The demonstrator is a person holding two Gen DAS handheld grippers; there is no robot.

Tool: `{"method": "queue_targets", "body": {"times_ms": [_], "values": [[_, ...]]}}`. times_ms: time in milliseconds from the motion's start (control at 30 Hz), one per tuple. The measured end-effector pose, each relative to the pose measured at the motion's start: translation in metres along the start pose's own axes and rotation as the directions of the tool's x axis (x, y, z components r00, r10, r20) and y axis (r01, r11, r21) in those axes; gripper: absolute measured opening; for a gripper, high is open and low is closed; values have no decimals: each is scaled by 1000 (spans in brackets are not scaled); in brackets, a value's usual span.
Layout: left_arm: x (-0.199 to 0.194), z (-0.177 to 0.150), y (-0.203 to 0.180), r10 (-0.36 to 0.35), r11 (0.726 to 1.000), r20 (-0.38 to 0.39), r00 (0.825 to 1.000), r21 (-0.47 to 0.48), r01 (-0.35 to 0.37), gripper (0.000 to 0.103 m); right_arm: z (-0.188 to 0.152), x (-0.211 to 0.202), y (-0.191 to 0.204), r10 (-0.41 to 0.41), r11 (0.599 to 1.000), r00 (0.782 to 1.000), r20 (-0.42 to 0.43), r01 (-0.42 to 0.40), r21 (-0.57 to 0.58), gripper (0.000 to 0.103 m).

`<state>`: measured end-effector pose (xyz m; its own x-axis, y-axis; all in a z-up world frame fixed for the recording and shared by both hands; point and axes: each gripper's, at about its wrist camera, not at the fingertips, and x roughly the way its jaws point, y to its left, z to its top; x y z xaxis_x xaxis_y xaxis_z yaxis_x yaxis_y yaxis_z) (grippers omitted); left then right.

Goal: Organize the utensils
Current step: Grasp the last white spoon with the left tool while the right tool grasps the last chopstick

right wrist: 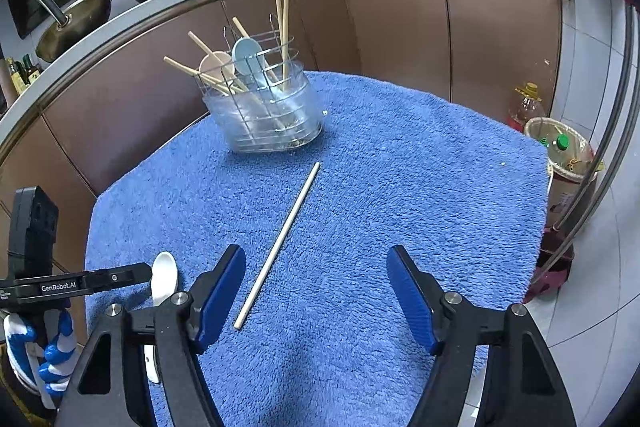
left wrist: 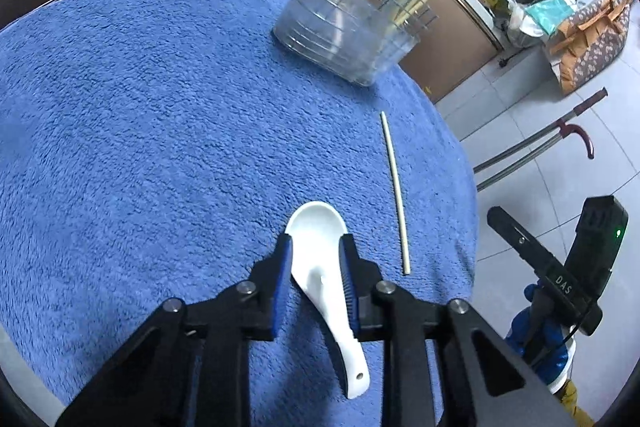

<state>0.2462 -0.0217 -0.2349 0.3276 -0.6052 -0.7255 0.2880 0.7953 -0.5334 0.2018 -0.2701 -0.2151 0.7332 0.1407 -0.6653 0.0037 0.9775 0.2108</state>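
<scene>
Presently catalogued on the tabletop (right wrist: 440,155), which is covered by a blue towel (left wrist: 140,115): one white ceramic spoon (left wrist: 320,259), one loose chopstick (right wrist: 280,243), one clear utensil holder (right wrist: 268,115). Spoon: lying flat near the towel's near edge, bowl pointing away, handle toward the camera in the left wrist view. Left tool (left wrist: 314,247): its blue pads stand on either side of the spoon where bowl meets handle, narrowly parted and touching or all but touching the ceramic; whether they already press on it cannot be told. Chopstick: pale wood, lying alone on the towel just beside the spoon and apart from it, one end toward the holder. Right tool (right wrist: 316,291): jaws wide apart, nothing between the pads, hovering over the towel with the near end of the chopstick just inside its left finger and not touched. Holder: stands at the far side of the towel, fitted with a wire rack, containing several upright and tilted chopsticks plus a beige spoon (right wrist: 218,67) and a light blue spoon (right wrist: 246,55). Gloved hand (right wrist: 52,351), blue and white, seen in the right wrist view gripping the left tool's handle.
</scene>
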Motion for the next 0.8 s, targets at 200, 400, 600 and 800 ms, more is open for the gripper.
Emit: {"method": "queue_targets", "body": {"times_ms": [200, 400, 600, 800], "values": [[6, 5, 2, 3, 1000, -22, 1000, 13, -3, 18, 2, 12, 0, 8, 1000, 1000, -24, -8, -8, 69], [3, 12, 8, 19, 1000, -18, 1000, 23, -19, 20, 4, 21, -3, 8, 1000, 999, -43, -8, -5, 69], [5, 14, 11, -15, 999, -38, 999, 43, 16, 20, 7, 29, -1, 10, 1000, 998, -56, -10, -12, 69], [14, 12, 10, -33, 997, -67, 997, 65, 37, 20, 11, 35, 2, 10, 1000, 998, -68, -12, -28, 69]]}}
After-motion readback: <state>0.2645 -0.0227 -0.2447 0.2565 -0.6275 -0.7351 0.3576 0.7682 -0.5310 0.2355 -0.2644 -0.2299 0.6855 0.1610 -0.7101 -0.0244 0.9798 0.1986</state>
